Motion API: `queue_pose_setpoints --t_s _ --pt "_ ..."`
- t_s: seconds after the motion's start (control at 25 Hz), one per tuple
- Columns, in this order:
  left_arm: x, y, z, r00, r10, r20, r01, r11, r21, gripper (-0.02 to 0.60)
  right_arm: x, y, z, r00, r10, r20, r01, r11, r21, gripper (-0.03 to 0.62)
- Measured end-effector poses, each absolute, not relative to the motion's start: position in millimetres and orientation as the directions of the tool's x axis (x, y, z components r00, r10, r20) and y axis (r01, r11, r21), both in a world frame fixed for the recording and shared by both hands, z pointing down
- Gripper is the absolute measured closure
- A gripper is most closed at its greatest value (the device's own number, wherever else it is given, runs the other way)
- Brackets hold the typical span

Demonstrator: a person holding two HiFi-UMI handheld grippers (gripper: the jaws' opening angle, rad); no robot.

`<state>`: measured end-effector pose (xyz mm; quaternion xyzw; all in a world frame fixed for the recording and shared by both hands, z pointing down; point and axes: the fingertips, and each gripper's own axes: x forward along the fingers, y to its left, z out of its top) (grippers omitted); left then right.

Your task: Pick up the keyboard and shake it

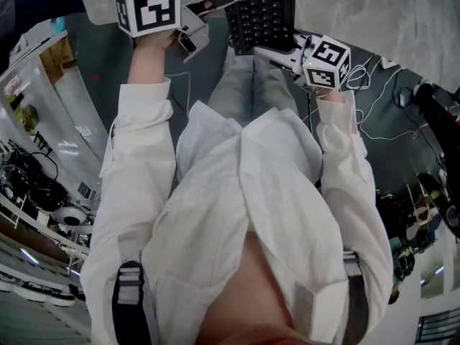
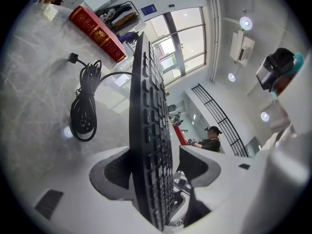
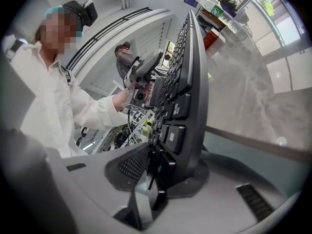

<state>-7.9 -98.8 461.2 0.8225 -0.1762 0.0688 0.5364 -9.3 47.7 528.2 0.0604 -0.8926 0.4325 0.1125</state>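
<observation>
Left tool [image 2: 155, 172] clamped on one end of black keyboard [image 1: 262, 9], right tool [image 3: 163, 167] clamped on opposite end, coiled cable [image 2: 84, 112] on tabletop [image 2: 34, 82] beyond left tool

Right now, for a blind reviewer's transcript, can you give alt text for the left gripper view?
A black keyboard stands edge-on, clamped between the jaws of the left gripper. To its left, a coiled black cable and a red book lie on a pale marbled table, with windows behind.
</observation>
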Motion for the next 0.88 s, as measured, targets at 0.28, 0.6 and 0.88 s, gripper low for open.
queue_pose_setpoints --t_s 0.28,0.6,0.88 --pt "-13.6 -106.9 464.7 0.915 -0.283 0.288 -0.373 -0.319 0.871 0.337 -11.5 45.5 525.9 -0.969 -0.003 0.247 -0.196 0.618 -0.761 0.468" --pt "-20.0 -110.8 461.4 0.915 -0.332 0.229 -0.329 -0.287 0.899 0.427 -12.7 46.4 519.0 -0.979 0.009 0.202 -0.157 0.596 -0.787 0.467" --pt "-20.9 -113.5 457.0 0.936 -0.334 0.115 -0.216 -0.286 0.934 0.462 -14.7 46.4 517.3 -0.985 0.012 0.172 -0.135 0.570 -0.811 0.467"
